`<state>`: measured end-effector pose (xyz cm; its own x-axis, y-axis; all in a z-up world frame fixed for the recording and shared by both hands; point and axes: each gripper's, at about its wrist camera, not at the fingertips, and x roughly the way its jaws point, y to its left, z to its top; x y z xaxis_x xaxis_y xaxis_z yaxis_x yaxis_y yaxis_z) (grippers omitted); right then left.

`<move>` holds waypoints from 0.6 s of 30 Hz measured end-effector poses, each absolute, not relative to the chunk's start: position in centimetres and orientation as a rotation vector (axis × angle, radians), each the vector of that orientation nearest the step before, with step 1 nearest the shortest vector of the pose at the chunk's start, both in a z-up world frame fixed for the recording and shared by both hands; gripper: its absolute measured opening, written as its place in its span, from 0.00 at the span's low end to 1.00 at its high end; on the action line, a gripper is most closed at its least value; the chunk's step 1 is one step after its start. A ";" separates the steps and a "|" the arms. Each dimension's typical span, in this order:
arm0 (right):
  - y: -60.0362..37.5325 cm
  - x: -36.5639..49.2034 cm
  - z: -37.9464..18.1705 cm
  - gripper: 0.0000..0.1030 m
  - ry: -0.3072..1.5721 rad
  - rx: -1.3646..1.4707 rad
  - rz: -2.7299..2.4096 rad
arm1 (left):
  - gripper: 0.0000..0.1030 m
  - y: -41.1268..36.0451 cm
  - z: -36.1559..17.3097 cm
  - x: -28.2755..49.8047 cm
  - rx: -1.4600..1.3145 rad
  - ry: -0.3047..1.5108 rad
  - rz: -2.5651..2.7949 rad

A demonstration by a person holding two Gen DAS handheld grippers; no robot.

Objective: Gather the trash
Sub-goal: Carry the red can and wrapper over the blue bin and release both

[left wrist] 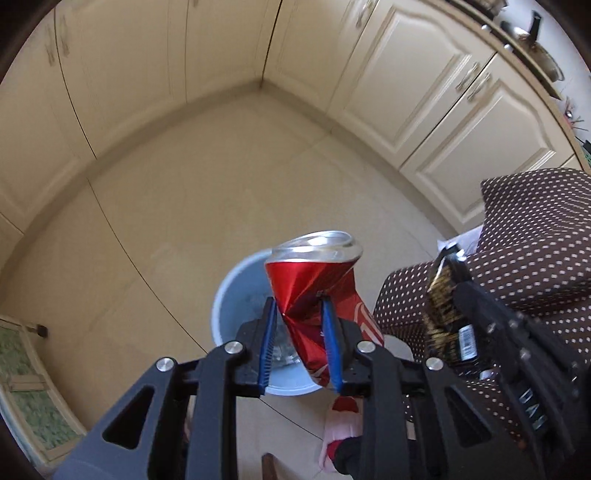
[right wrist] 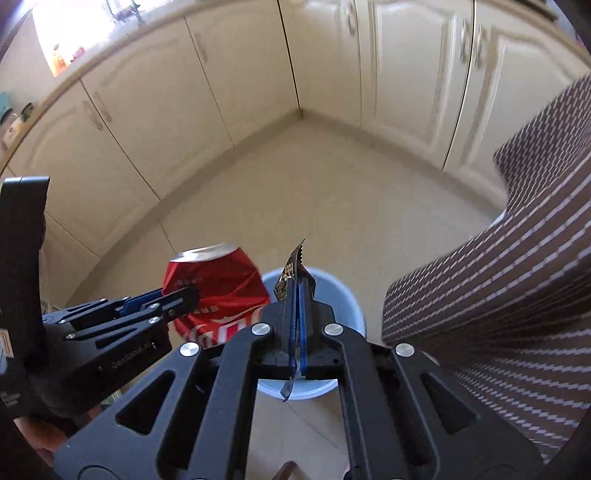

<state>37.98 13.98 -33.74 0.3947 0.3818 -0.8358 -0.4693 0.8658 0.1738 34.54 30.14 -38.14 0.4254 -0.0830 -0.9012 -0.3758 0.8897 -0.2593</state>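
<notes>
Left gripper [left wrist: 299, 325] of mine pinches crushed can [left wrist: 317, 291] above bin [left wrist: 229, 295]; right gripper [right wrist: 297, 317] clamps wrapper [right wrist: 291, 273] over same bin.

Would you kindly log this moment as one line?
left gripper: crushed red can | right gripper: dark wrapper | both above bin

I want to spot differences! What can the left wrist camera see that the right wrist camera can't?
Only the left wrist view shows pots on the counter, a green mat and the wrapper's gold face. Only the right wrist view shows the bright window and the wrapper edge-on. Both show the crushed red can in the left tool, the right tool, the blue bin and cream cabinets.
</notes>
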 end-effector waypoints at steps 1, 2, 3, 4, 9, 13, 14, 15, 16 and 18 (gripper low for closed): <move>14.2 38.1 -34.6 0.01 1.047 -0.094 0.538 | 0.24 30.3 -39.1 34.9 -0.479 1.151 0.184; 14.5 38.4 -35.6 0.01 1.066 -0.095 0.535 | 0.24 30.6 -40.0 35.3 -0.493 1.176 0.177; 14.6 38.4 -36.1 0.01 1.077 -0.094 0.534 | 0.24 30.6 -40.4 35.5 -0.497 1.188 0.174; 14.8 38.4 -36.6 0.01 1.090 -0.091 0.534 | 0.27 30.9 -41.0 35.8 -0.497 1.207 0.177; 15.3 38.6 -38.6 0.01 1.135 -0.081 0.533 | 0.36 31.3 -42.6 35.7 -0.499 1.250 0.201; 15.7 38.5 -39.3 0.01 1.155 -0.062 0.538 | 0.37 30.8 -42.7 35.6 -0.474 1.267 0.212; 15.7 38.7 -39.6 0.01 1.158 -0.060 0.538 | 0.39 30.7 -42.6 35.7 -0.468 1.267 0.216; 15.7 38.8 -39.7 0.01 1.162 -0.054 0.539 | 0.41 30.9 -42.6 35.5 -0.466 1.265 0.221; 15.9 38.7 -39.9 0.01 1.165 -0.051 0.539 | 0.42 30.8 -42.6 35.7 -0.469 1.263 0.225; 16.4 38.9 -40.4 0.01 1.168 -0.050 0.537 | 0.43 31.1 -42.5 35.4 -0.476 1.257 0.233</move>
